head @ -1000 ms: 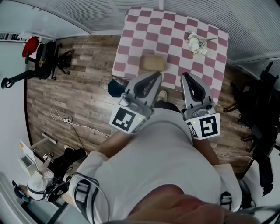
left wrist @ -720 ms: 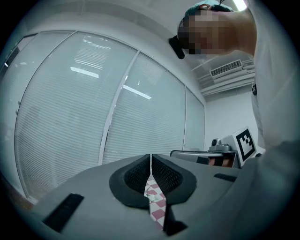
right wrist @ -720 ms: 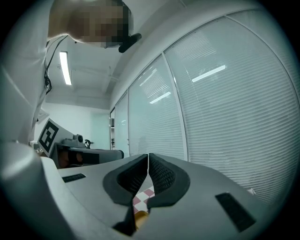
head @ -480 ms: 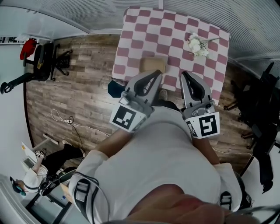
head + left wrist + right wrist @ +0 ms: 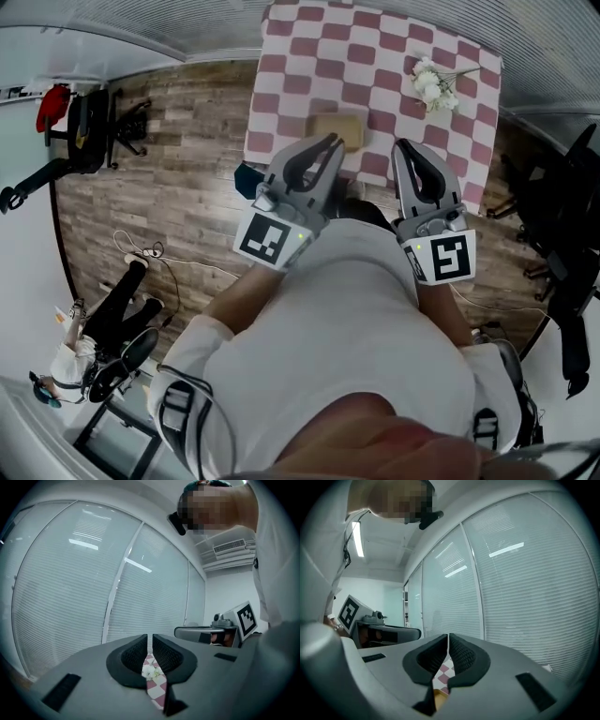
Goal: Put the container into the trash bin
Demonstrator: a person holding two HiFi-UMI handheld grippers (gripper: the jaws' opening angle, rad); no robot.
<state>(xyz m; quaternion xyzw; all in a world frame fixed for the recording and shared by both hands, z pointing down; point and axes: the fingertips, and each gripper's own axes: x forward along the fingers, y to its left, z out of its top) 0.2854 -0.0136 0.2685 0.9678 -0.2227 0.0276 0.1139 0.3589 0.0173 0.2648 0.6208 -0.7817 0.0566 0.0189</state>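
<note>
A tan container (image 5: 339, 129) lies on the table (image 5: 309, 66) with the pink-and-white checked cloth, near its front edge. My left gripper (image 5: 330, 145) hangs just in front of the container, shut and empty. My right gripper (image 5: 405, 150) is beside it to the right, also shut and empty. In the left gripper view the jaws (image 5: 150, 644) are closed, with white flowers (image 5: 151, 671) below them. In the right gripper view the closed jaws (image 5: 448, 644) stand above the cloth and the container (image 5: 439, 696). A dark teal object (image 5: 247, 178), perhaps the bin, sits by the table's left front corner.
White flowers (image 5: 433, 84) lie on the table's right side. Black office chairs stand at the left (image 5: 89, 127) and right (image 5: 562, 272). A cable (image 5: 141, 251) runs over the wooden floor. A person (image 5: 103, 328) is at the lower left. Window blinds lie beyond the table.
Both grippers have moved forward and a little down toward the table, staying shut. The person at the lower left has shifted position.
</note>
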